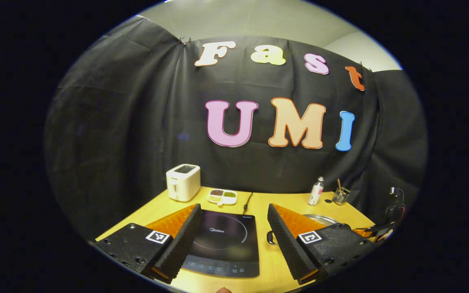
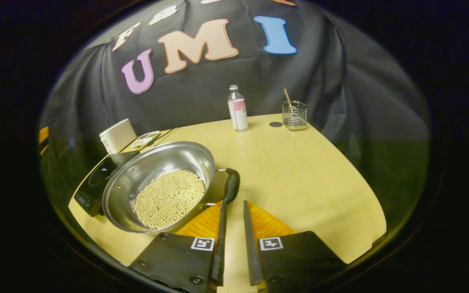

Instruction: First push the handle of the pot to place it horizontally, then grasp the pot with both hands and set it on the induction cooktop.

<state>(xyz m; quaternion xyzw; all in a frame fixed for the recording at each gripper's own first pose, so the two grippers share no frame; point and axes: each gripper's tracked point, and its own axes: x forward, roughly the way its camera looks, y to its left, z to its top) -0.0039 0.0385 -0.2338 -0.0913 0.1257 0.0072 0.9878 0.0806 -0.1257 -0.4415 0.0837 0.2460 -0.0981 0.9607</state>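
We line up on the pot handle, nothing gripped yet.

The pot [image 2: 159, 185], loaded with pale beads [image 2: 169, 197], sits beside the induction cooktop [image 2: 96, 179]; its handle [image 2: 231, 185] lies at our right gripper [image 2: 233, 211], fingers nearly closed and empty. Our left gripper [image 1: 232, 236] hovers wide open over the cooktop. A hard shove could tip the pot and spill beads across the yellow table [image 2: 299, 175].
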